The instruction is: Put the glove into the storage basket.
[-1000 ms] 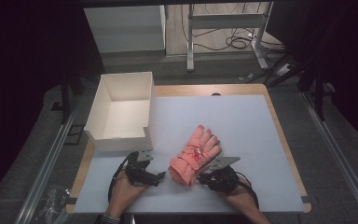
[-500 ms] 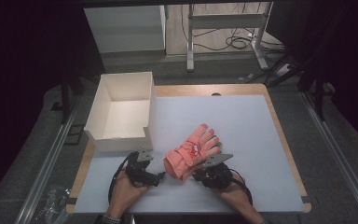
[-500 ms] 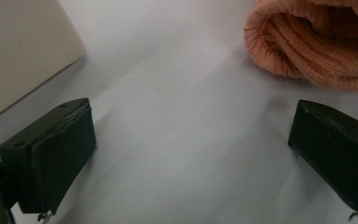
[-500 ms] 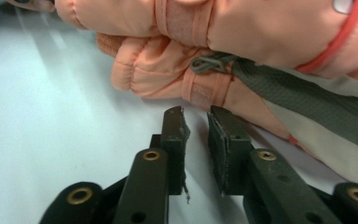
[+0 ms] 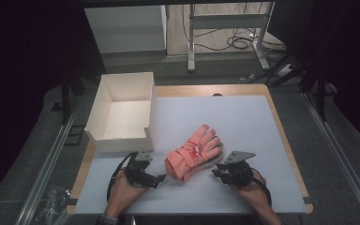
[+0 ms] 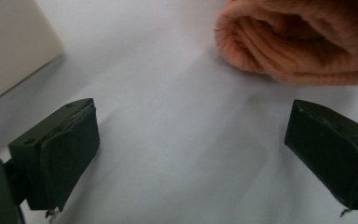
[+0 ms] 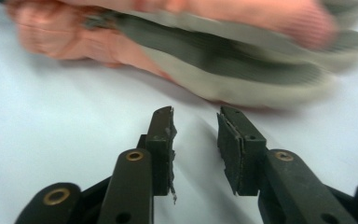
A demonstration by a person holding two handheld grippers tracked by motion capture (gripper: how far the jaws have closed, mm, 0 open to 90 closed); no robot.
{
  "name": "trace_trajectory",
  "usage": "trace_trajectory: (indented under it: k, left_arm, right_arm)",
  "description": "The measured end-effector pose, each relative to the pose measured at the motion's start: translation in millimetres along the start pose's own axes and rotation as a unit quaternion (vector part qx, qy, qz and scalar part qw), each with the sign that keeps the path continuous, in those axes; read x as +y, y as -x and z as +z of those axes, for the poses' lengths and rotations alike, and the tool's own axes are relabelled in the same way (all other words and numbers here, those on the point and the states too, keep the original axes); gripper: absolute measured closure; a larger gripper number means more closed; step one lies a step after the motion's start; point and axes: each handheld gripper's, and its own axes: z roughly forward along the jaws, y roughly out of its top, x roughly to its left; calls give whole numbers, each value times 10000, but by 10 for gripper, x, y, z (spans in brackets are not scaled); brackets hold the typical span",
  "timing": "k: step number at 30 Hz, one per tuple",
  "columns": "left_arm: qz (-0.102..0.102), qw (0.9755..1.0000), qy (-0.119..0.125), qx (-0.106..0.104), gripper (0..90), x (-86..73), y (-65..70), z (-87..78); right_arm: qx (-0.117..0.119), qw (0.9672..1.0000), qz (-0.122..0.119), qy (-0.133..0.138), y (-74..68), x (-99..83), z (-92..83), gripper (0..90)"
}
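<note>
A pair of salmon-pink knitted gloves [image 5: 194,152] with grey palms lies stacked near the table's front edge, fingers pointing to the far right. My left gripper [image 5: 158,178] rests on the table just left of the cuffs [image 6: 298,42]. It is open wide, its jaws have just been closing slightly, and nothing is between them. My right gripper [image 5: 217,172] sits on the table just right of the gloves [image 7: 191,46]. Its jaws [image 7: 196,123] have just been opening; they stand a little apart, with nothing between them and short of the gloves.
An open white cardboard box [image 5: 122,112] stands at the table's left, behind my left gripper; its wall [image 6: 9,46] is close by. Bare white tabletop [image 5: 243,117] stretches behind and right of the gloves. Both hands come in from the front edge.
The right gripper, earlier pressed against the gloves' right side, has let go and pulled back to the right with its jaws parted. The gloves shifted slightly. The left gripper stayed put.
</note>
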Motion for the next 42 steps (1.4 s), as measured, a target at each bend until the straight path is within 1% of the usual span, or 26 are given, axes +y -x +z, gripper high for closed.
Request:
trace_trajectory:
  k: [6, 8, 10, 12, 13, 15, 16, 18, 19, 20, 21, 23, 24, 25, 26, 27, 28, 29, 31, 32, 33, 35, 36, 38, 40, 42]
  left_arm:
    - [90, 9998, 115, -159, 5, 37, 42, -134]
    - [74, 9995, 161, -250, 2, 77, 50, -192]
    - [110, 9993, 172, -303, 1, 138, 67, -235]
    - [242, 9991, 138, -323, 0, 248, 111, -273]
    - [282, 9989, 142, -356, 0, 289, 125, -281]
    - [373, 9982, 141, -448, 0, 384, 161, -294]
    - [373, 9982, 141, -448, 1, 384, 161, -294]
    - [478, 9976, 108, -484, 0, 500, 207, -296]
    - [486, 9975, 110, -495, 0, 541, 224, -289]
    - [486, 9975, 110, -495, 0, 541, 224, -289]
    - [553, 9972, 75, -489, 0, 626, 250, -272]
    - [607, 9970, 31, -478, 0, 714, 271, -240]
    - [607, 9970, 31, -478, 0, 714, 271, -240]
    - [655, 9967, -6, -487, 0, 804, 291, -197]
    - [655, 9967, -6, -487, 0, 804, 291, -197]
    - [679, 9963, -66, -520, 0, 904, 318, -135]
    - [679, 9963, -66, -520, 0, 904, 318, -135]
    - [724, 9959, -138, -528, 0, 986, 345, -65]
    - [793, 9954, -231, -488, 0, 1059, 371, 13]
    - [793, 9954, -231, -488, 0, 1059, 371, 13]
    - [901, 9945, -326, -430, 0, 1115, 396, 99]
    - [984, 9933, -439, -423, 0, 1162, 406, 180]
    - [984, 9933, -439, -423, 0, 1162, 406, 180]
    - [986, 9924, -530, -510, 0, 1205, 415, 303]
    - [996, 9920, -579, -510, 0, 1213, 418, 343]
    - [999, 9912, -698, -524, 0, 1217, 427, 432]
  right_arm:
    - [-367, 9989, 302, 58, 253, -120, -167, 594]
    - [-483, 9981, 373, 84, 330, -149, -212, 561]
    - [-577, 9972, 466, 99, 397, -175, -246, 520]
    - [-671, 9962, 547, 98, 468, -199, -266, 481]
    - [-768, 9954, 560, 97, 507, -215, -277, 444]
    - [-885, 9945, 556, 89, 547, -232, -291, 411]
    - [-983, 9936, 546, 93, 581, -247, -301, 380]
    - [-1101, 9923, 559, 93, 621, -265, -319, 342]
    - [-1165, 9915, 566, 103, 644, -276, -329, 325]
    - [-1214, 9909, 576, 97, 668, -287, -338, 308]
    - [-1272, 9900, 602, 89, 697, -302, -345, 285]
    - [-1319, 9892, 639, 40, 742, -331, -346, 246]
    - [-1315, 9890, 672, 51, 758, -343, -343, 229]
    - [-1261, 9891, 763, 48, 783, -349, -344, 223]
    - [-1261, 9891, 763, 48, 783, -349, -344, 223]
    - [-1212, 9896, 774, 38, 789, -348, -342, 205]
    - [-1249, 9895, 722, 15, 777, -346, -334, 202]
    - [-1259, 9894, 718, 9, 775, -346, -334, 200]
    - [-1238, 9896, 730, 25, 781, -350, -334, 199]
    - [-1236, 9896, 735, 24, 780, -351, -334, 199]
    - [-1234, 9896, 736, 26, 780, -352, -334, 199]
    - [-1233, 9896, 738, 30, 780, -353, -333, 199]
    - [-1229, 9896, 746, 32, 781, -354, -334, 198]
    - [-1227, 9896, 750, 33, 781, -355, -334, 198]
    - [-1227, 9896, 750, 34, 781, -355, -333, 198]
    - [-1225, 9896, 758, 34, 780, -355, -333, 198]
